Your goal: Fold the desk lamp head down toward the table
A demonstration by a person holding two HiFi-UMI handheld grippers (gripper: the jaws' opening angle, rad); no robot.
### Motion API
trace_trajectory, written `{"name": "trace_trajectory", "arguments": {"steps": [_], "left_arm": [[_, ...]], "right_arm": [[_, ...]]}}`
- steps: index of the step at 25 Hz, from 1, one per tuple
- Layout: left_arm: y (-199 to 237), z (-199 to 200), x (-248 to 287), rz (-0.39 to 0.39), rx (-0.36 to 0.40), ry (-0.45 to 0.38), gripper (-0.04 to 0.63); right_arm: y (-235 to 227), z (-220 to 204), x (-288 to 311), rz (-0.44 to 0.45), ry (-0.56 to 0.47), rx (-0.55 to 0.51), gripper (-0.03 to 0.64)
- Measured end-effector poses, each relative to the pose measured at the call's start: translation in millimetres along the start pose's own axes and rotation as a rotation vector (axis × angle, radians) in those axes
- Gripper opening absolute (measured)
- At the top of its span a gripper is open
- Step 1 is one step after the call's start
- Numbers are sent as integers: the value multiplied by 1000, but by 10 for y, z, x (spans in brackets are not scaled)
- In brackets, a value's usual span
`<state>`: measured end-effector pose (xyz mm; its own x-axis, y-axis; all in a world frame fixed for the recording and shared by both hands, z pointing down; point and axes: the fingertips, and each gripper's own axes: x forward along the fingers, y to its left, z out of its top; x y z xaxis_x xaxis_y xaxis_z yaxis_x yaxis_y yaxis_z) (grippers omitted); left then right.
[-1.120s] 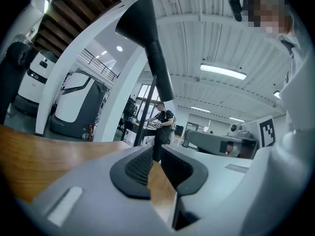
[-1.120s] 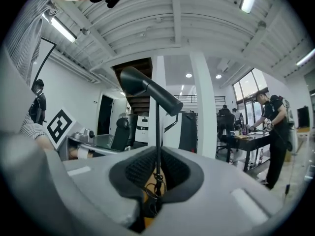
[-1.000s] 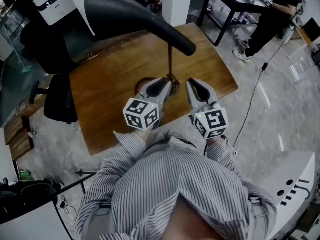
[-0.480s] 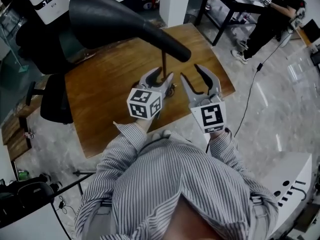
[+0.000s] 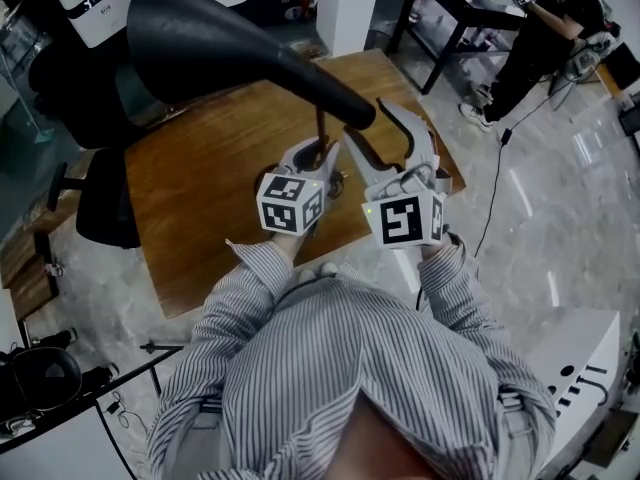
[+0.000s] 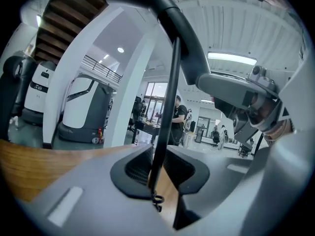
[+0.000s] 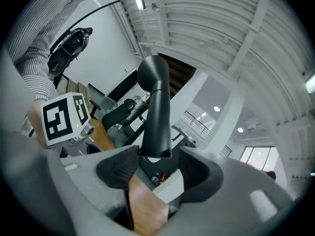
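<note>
The desk lamp has a large black cone head (image 5: 200,43) on a thin brown stem (image 5: 320,128) that stands on the wooden table (image 5: 200,198). My left gripper (image 5: 322,151) is low on the stem (image 6: 170,97). Its jaws are closing with the stem between them; the stem lies against one pad and a gap shows at the other. My right gripper (image 5: 367,120) is higher, at the head's narrow end (image 7: 155,117). Its jaws are opening wide, and the narrow end stands between them untouched.
A black office chair (image 5: 105,178) stands at the table's left side. A person (image 5: 545,38) sits at a dark desk at the upper right, and a cable (image 5: 500,188) runs across the floor there. A white machine (image 5: 95,3) is at the upper left.
My right gripper has risen, rolled over and opened, coming up to the lamp head's narrow end. My left gripper has moved in onto the stem.
</note>
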<state>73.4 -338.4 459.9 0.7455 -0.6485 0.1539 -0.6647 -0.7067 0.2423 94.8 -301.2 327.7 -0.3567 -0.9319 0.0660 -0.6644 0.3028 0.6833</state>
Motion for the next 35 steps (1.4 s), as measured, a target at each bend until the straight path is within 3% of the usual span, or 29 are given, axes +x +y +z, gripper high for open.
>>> {"name": "trace_trajectory", "arguments": {"steps": [5,18,26,35], "left_arm": [[21,-11,-9,-4,-3,-12,60],[-4,-12,2,-6,8,-25,55],[-1,-20,10,-3,6,-21,55],[16,-36,-10,-21,17,-10,54]], "right_arm": [[45,74,120,1,-13,-88,242],[23,72,105,14,20,-115,221],[-73,95,64,101,57,-267,221],[-219,209,3,220,119,-543,219]]}}
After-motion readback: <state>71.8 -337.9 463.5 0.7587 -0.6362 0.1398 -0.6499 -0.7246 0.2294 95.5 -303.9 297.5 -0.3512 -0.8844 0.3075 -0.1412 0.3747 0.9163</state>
